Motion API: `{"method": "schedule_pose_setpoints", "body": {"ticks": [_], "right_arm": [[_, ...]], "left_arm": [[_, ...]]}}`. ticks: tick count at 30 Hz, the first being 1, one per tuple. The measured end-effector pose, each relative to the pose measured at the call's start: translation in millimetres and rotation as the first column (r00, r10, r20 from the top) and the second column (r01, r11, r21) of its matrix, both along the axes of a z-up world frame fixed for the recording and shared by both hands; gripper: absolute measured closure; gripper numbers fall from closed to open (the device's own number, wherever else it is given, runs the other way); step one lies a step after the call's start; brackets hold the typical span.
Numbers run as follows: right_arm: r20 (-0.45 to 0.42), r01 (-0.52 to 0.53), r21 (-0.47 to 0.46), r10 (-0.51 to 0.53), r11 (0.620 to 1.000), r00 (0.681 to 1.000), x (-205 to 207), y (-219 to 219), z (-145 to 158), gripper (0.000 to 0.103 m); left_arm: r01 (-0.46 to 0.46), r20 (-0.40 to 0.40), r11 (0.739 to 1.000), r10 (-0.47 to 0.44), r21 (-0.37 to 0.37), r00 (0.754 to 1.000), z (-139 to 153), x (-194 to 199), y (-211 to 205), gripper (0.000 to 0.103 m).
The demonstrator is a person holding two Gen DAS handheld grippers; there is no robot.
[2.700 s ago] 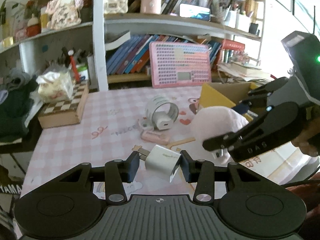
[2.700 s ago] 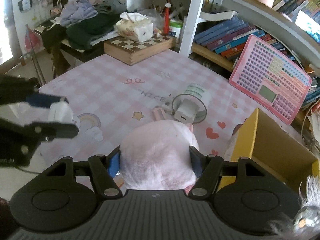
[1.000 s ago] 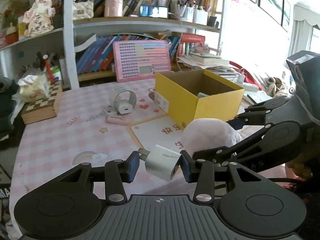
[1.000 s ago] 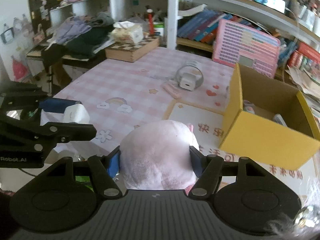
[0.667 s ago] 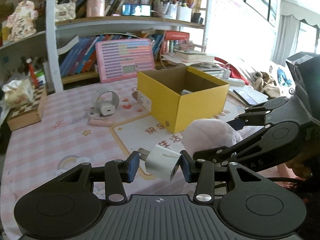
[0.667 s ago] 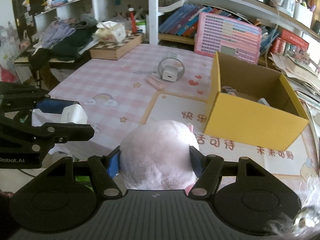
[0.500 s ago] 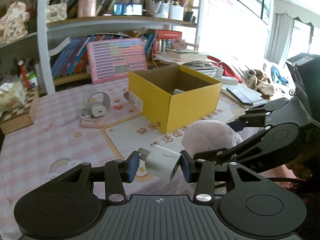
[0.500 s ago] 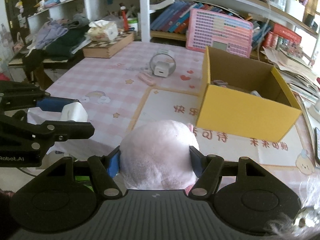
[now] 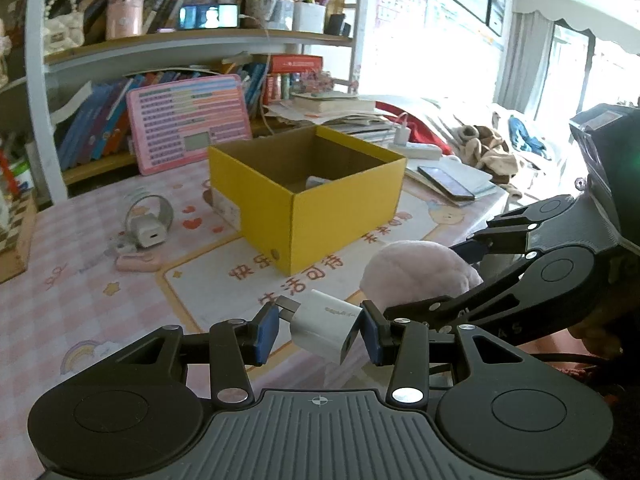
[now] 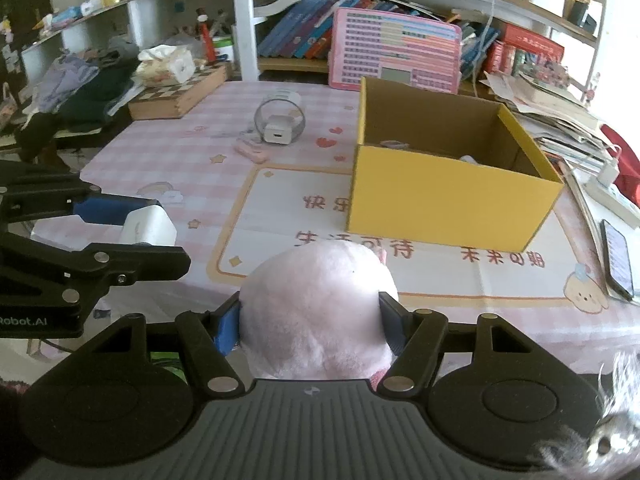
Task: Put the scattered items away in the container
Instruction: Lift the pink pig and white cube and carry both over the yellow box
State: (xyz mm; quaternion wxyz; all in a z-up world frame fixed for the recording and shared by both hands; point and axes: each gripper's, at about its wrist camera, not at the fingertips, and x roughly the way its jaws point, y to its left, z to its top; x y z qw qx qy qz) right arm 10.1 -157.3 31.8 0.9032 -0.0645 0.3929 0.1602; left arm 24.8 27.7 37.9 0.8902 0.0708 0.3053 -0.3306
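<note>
My left gripper [image 9: 319,330] is shut on a white charger plug [image 9: 325,325], held tilted above the near edge of the table. The right gripper [image 10: 311,322] is shut on a round pink plush toy [image 10: 316,304], which also shows in the left wrist view [image 9: 416,274]. An open yellow cardboard box [image 9: 308,196] [image 10: 448,196] stands on the table beyond both grippers, with small items in its bottom. Left of the box lie a second white charger [image 10: 277,131] inside a roll of tape [image 10: 280,114] and a small pink item [image 10: 251,153].
A pink toy tablet [image 10: 394,50] leans on the bookshelf behind the box. A chessboard box [image 10: 178,94] with a tissue pack sits far left. A phone [image 10: 618,258] and stacked papers [image 10: 560,120] lie right of the box. A printed mat [image 10: 276,204] covers the checked tablecloth.
Both grippers have swung right with their loads still held. The yellow box now sits nearer the middle of both views, and the tape and charger have slid left.
</note>
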Motion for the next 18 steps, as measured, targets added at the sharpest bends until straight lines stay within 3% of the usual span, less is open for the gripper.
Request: {"method": "schedule_pose_setpoints", "body": {"ticks": [18], "right_arm": [[0.015,0.091,0.024,-0.092,0.996,0.996,22,-52,5,0.037]], "left_arm": [[0.078,0.023,0.997,-0.079,0.018,0.997,7,24,-47,0.061]]}}
